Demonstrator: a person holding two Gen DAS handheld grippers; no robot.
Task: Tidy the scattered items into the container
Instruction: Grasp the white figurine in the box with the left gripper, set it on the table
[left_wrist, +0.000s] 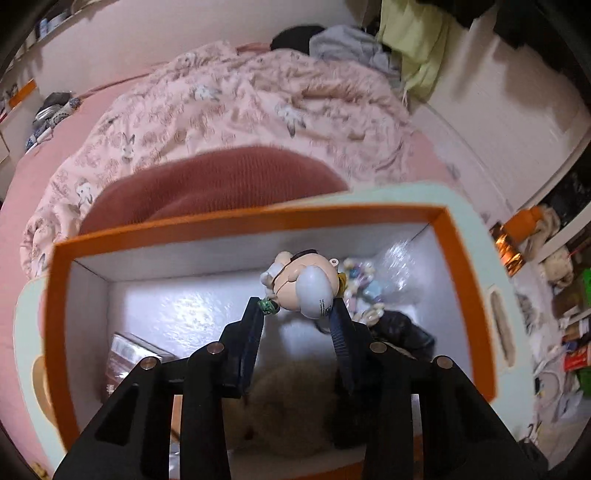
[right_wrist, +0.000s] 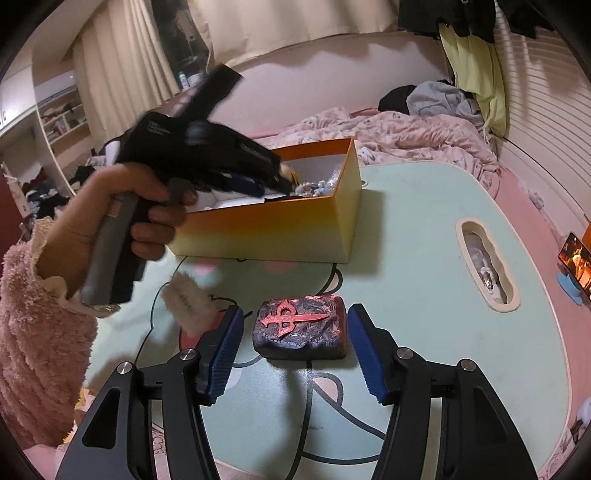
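Observation:
My left gripper (left_wrist: 299, 314) is shut on a small toy figure (left_wrist: 304, 282) with a pale head and grey cap, held over the open orange box (left_wrist: 243, 219). The box holds beads, a clear packet, a dark item and a furry thing. In the right wrist view the left gripper (right_wrist: 207, 155) reaches into the orange box (right_wrist: 280, 229). My right gripper (right_wrist: 293, 321) is open, its blue pads on either side of a dark stone-like block with a red sword emblem (right_wrist: 301, 326) on the mint table (right_wrist: 413, 229).
A fluffy white brush-like item (right_wrist: 184, 301) lies left of the block. The table has an oval handle cut-out (right_wrist: 485, 264) at right. A bed with a pink patterned duvet (left_wrist: 229, 114) lies behind; a red cushion (left_wrist: 218, 184) sits by the box.

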